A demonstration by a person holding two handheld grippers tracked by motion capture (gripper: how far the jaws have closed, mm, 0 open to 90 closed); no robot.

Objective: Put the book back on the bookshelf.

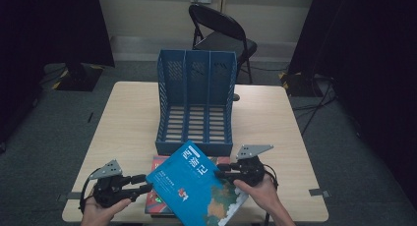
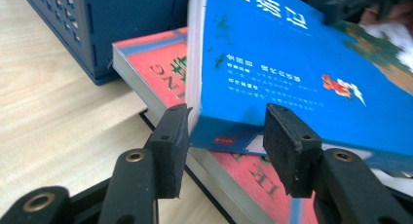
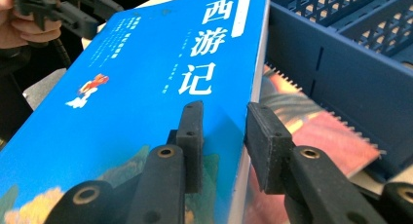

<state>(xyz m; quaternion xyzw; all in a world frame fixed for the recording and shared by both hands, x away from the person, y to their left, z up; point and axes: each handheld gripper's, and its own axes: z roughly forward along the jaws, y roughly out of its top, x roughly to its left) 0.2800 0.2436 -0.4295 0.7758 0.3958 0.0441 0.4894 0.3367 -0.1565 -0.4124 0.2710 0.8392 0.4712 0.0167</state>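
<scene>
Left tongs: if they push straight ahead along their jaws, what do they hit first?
Probably the tilted blue paperback book. Its near lower corner already sits between the left tongs, whose jaws look open around it. The red-covered book lies flat beneath that line, so likely it is missed; depth is unclear.

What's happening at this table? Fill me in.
A person is handling a blue book with a gripper in each hand. The right gripper has its jaws either side of the book's edge near the spine, and the left gripper has its jaws around the opposite corner. The book is tilted up off a red book that lies flat on the table. A blue three-slot file rack stands just beyond them, its slots empty.
</scene>
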